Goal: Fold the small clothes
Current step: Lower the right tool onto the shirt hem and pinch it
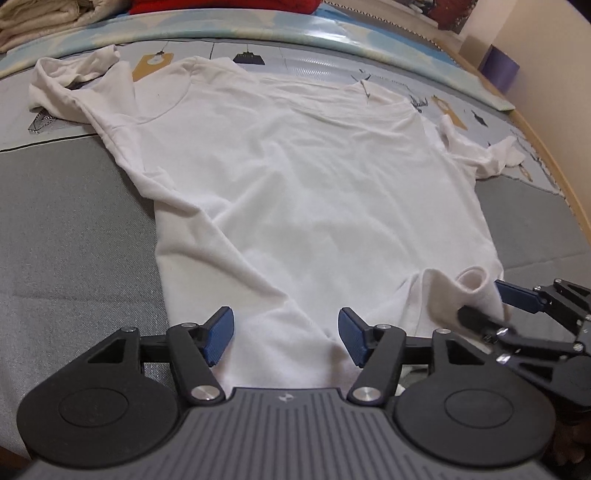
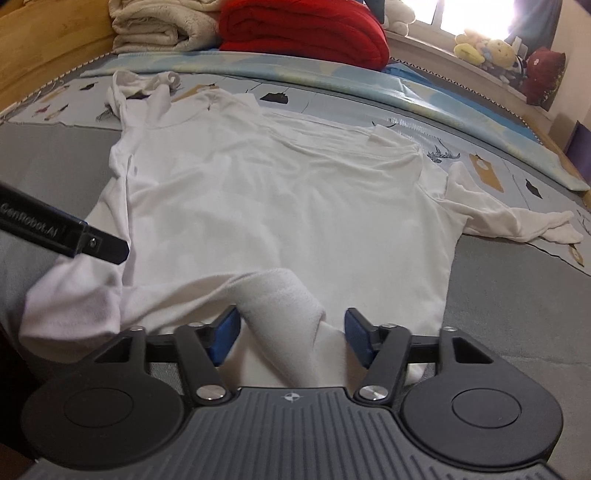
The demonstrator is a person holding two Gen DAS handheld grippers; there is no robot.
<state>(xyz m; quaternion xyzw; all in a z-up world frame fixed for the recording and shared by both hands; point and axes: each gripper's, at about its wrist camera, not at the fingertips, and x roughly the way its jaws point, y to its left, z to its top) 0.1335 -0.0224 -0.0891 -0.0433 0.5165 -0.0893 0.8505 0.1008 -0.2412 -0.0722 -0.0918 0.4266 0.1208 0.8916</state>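
A white long-sleeved shirt (image 1: 295, 177) (image 2: 277, 184) lies spread flat on the bed, neck away from me and hem nearest. One sleeve (image 2: 140, 83) is bunched at the far left; the other sleeve (image 2: 517, 221) trails off to the right. My left gripper (image 1: 286, 336) is open at the hem's left part, with cloth lying flat between its blue pads (image 1: 219, 334). My right gripper (image 2: 291, 339) (image 1: 478, 298) stands at the hem's right part. A raised fold of hem (image 2: 280, 299) sits between its pads, which are still apart. One left finger (image 2: 103, 247) shows in the right wrist view.
The shirt rests on a grey mat (image 1: 66, 221) over a patterned sheet (image 2: 332, 99). Folded cream blankets (image 2: 162, 29) and a red blanket (image 2: 303, 33) are stacked at the bed's far side. Plush toys (image 2: 491, 51) line the windowsill. A wooden bed frame (image 2: 44, 55) runs along the left.
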